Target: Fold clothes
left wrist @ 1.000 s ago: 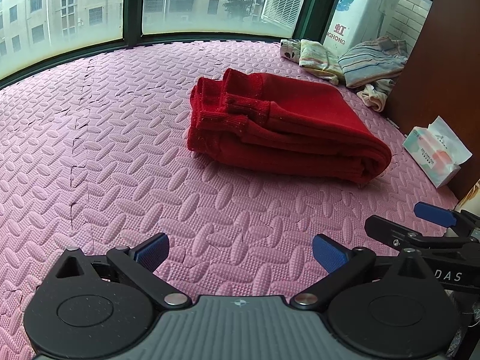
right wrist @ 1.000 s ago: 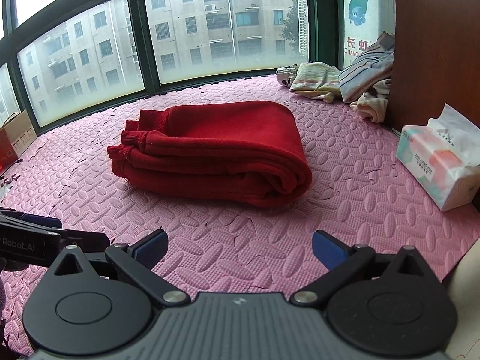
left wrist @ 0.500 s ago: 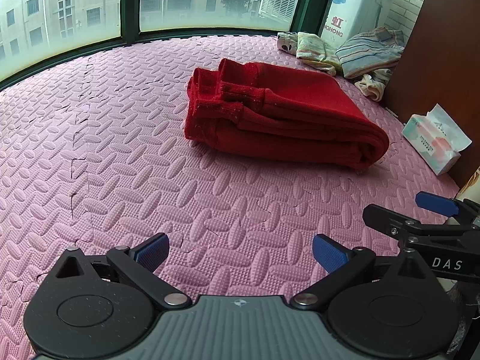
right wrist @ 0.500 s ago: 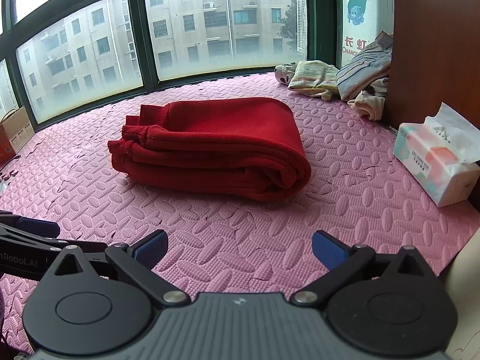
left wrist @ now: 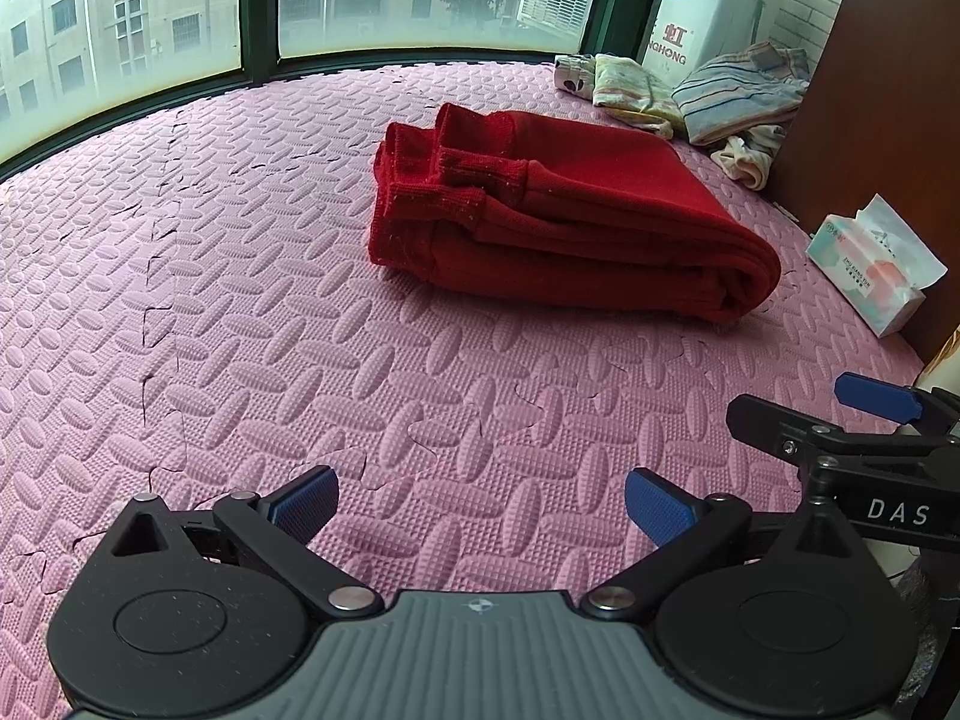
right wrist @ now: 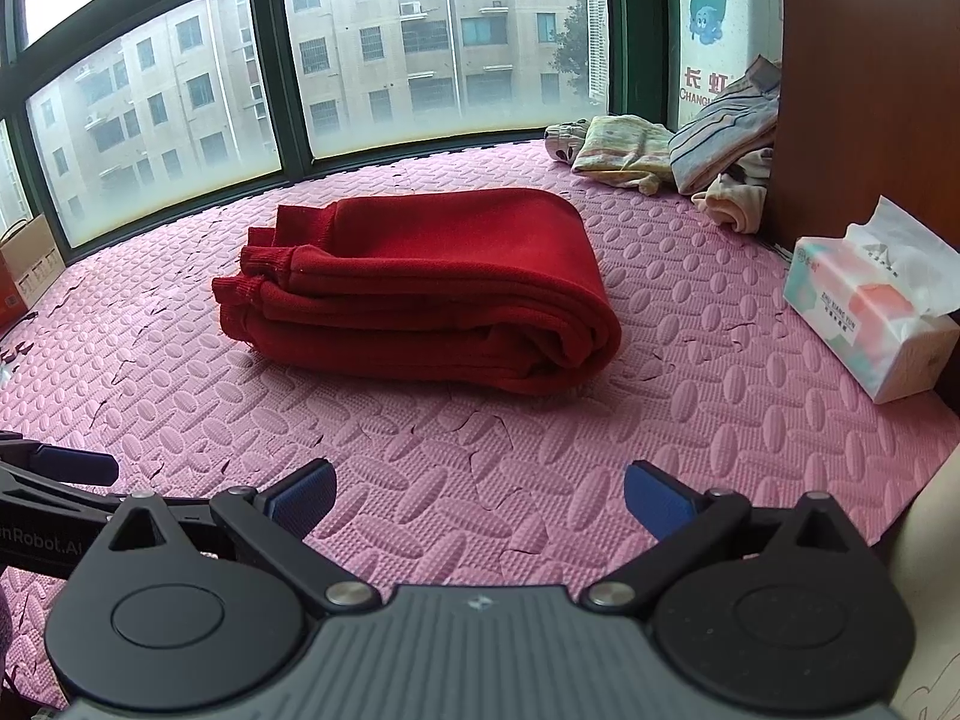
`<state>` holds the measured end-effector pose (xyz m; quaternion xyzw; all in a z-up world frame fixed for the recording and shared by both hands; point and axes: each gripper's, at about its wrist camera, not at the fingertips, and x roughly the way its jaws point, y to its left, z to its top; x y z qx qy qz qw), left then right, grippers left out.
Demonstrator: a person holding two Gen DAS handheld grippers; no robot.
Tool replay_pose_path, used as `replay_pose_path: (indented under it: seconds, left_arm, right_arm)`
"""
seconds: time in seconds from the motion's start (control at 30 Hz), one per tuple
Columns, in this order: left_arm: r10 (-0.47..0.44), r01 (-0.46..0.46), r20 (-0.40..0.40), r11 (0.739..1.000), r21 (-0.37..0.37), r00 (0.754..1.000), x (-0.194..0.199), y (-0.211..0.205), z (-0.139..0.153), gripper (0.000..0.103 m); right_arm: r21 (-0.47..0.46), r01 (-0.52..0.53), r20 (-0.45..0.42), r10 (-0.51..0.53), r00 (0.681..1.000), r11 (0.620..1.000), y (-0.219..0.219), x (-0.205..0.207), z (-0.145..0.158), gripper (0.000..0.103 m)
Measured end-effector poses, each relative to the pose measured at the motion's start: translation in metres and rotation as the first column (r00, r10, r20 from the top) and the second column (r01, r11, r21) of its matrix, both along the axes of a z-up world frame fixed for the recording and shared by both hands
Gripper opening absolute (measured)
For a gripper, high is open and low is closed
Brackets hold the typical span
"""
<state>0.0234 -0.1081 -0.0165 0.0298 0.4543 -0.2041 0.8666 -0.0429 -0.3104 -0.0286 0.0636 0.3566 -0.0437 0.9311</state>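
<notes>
A red garment (left wrist: 570, 222) lies folded in a thick stack on the pink foam mat (left wrist: 240, 300); its ribbed cuffs face left. It also shows in the right wrist view (right wrist: 432, 288). My left gripper (left wrist: 480, 507) is open and empty, low over the mat well in front of the garment. My right gripper (right wrist: 477, 498) is open and empty, also short of the garment. The right gripper's blue fingertips (left wrist: 876, 399) show at the right edge of the left wrist view. The left gripper's fingertips (right wrist: 72, 465) show at the left edge of the right wrist view.
A tissue pack (right wrist: 870, 318) stands at the right against a brown cabinet (right wrist: 870, 90). A pile of other clothes (right wrist: 672, 156) lies at the back right corner. Windows (right wrist: 420, 48) run along the back. A cardboard box (right wrist: 27, 267) sits far left.
Both grippers have drawn back a little from the folded red garment and stay open. The garment has not moved.
</notes>
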Motion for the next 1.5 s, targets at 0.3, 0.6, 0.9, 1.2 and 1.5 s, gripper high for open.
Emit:
replay_pose_path:
  seconds: [0.3, 0.6, 0.9, 1.2, 1.5]
  left_arm:
    - [-0.003, 0.003, -0.004, 1.0, 0.01, 1.0, 0.002, 0.0, -0.001, 0.103]
    - [-0.008, 0.008, -0.009, 1.0, 0.018, 1.0, 0.006, -0.003, -0.002, 0.103]
    - [-0.01, 0.01, -0.019, 1.0, 0.024, 1.0, 0.013, -0.004, -0.005, 0.103]
    - [-0.005, 0.005, -0.028, 1.0, 0.028, 1.0, 0.02, -0.005, -0.008, 0.103]
    - [-0.006, 0.007, -0.03, 1.0, 0.023, 1.0, 0.027, -0.006, -0.009, 0.103]
  right_arm:
    - [0.0, 0.002, -0.006, -0.002, 1.0, 1.0, -0.001, 0.002, -0.001, 0.103]
    - [-0.006, 0.003, -0.009, -0.003, 1.0, 1.0, -0.001, 0.008, -0.001, 0.103]
    - [-0.004, 0.004, -0.021, -0.004, 1.0, 1.0, -0.002, 0.014, -0.004, 0.103]
    - [-0.006, 0.007, -0.035, -0.007, 0.999, 1.0, -0.004, 0.022, -0.008, 0.103]
    - [-0.002, 0.007, -0.046, -0.007, 0.999, 1.0, -0.005, 0.029, -0.01, 0.103]
